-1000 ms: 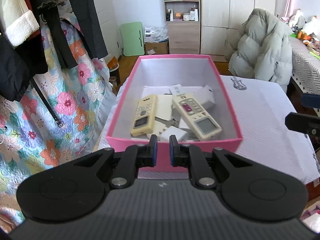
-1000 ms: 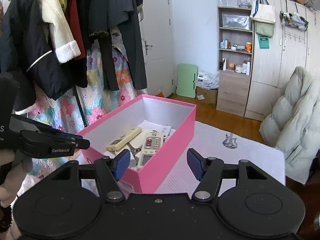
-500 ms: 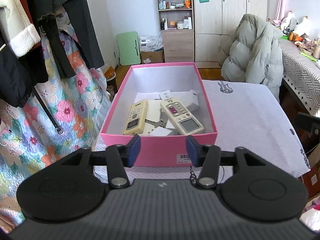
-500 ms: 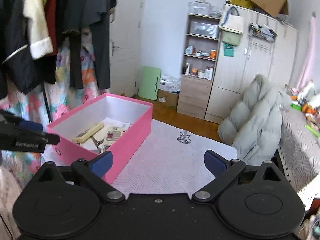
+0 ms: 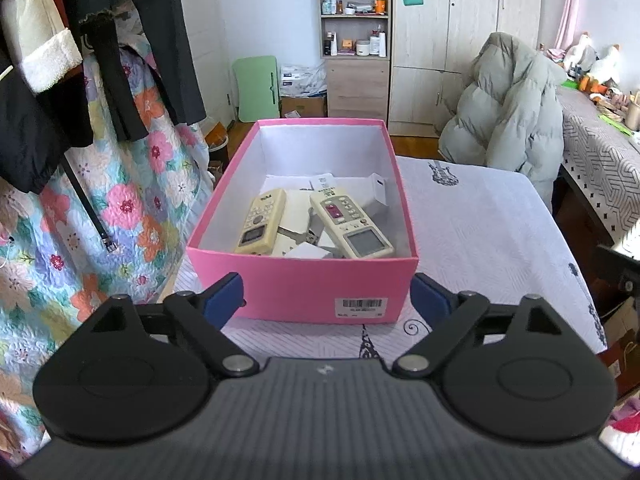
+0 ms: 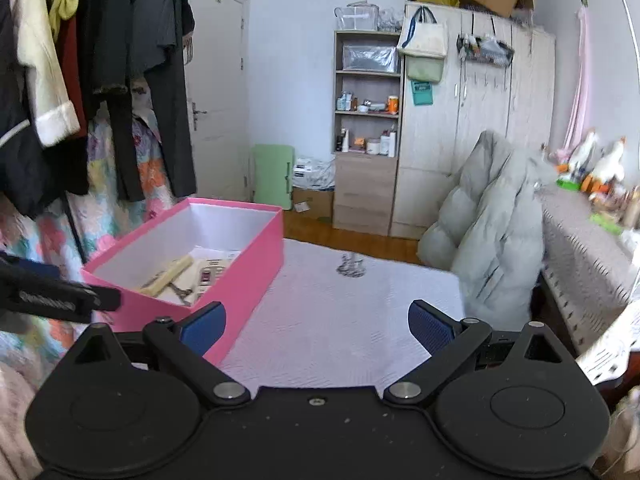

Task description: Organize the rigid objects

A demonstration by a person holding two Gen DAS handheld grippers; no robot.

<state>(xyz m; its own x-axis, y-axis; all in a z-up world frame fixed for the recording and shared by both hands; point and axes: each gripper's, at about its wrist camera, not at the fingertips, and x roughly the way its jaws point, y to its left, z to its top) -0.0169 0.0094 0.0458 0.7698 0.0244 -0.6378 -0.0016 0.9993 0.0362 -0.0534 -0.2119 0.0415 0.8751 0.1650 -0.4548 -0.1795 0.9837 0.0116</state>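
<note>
- The left gripper [image 5: 326, 298] has its jaws spread wide and empty, hanging just short of the near end wall of the pink box [image 5: 304, 292], roughly astride its width but not touching it.
- The right gripper [image 6: 316, 326] is likewise released, jaws far apart with nothing between them, hovering over bare white cloth on the table [image 6: 360, 312], the box off to its left.
- Inside the box lie the rigid things: a yellowed remote [image 5: 262, 222] on the left, a larger white remote [image 5: 352, 224] with a grey screen on the right, and white adapters or small blocks [image 5: 308, 250] between and behind them (I can't make out each one). Something metal shows under the remotes.
- From where I stand, no loose item remains on the cloth within either view, so the packing step looks finished, or nearly so.
- Next, I'd guess, either hand must find a further object outside these views, or the task is simply over; no lid is in sight.
</note>
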